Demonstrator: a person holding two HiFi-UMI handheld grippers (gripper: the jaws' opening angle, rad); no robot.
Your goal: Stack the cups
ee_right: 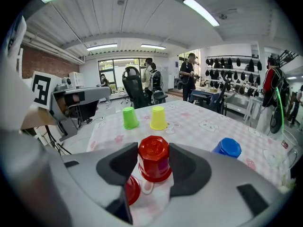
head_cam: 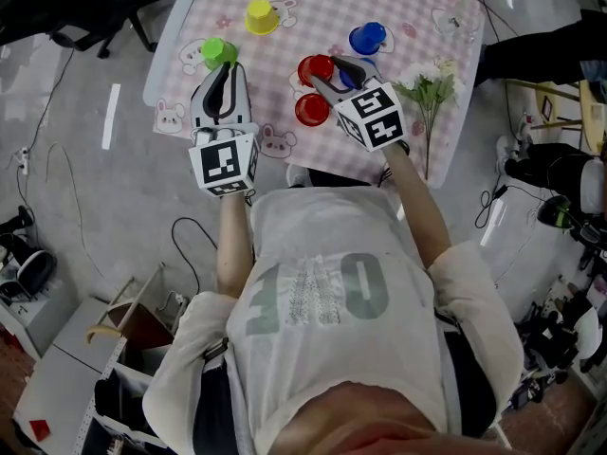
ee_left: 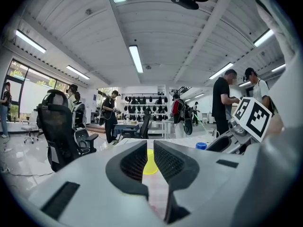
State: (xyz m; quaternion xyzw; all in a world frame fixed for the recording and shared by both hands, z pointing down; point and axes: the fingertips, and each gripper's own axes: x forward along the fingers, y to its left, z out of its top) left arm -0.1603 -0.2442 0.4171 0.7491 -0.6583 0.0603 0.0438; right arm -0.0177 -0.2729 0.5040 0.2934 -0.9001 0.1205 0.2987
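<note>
Upturned cups stand on a table (head_cam: 432, 3) with a pink checked cloth. My right gripper (head_cam: 328, 72) (ee_right: 154, 151) is shut on a red cup (head_cam: 314, 67) (ee_right: 154, 158), one pad against each of its sides. A second red cup (head_cam: 312, 110) (ee_right: 132, 190) sits just below and left of it. The green cup (head_cam: 217, 50) (ee_right: 129, 117) and yellow cup (head_cam: 261, 15) (ee_right: 158, 117) stand farther back, and the blue cup (head_cam: 368, 37) (ee_right: 228, 147) is off to the right. My left gripper (head_cam: 226, 67) (ee_left: 147, 148) hovers beside the green cup. Its jaws are drawn almost together with nothing between them.
A sprig of white flowers (head_cam: 429, 91) lies at the table's right edge, close to my right hand. Office chairs (ee_left: 59, 126) and several people stand around the room beyond the table. Cables trail over the grey floor (head_cam: 85, 188).
</note>
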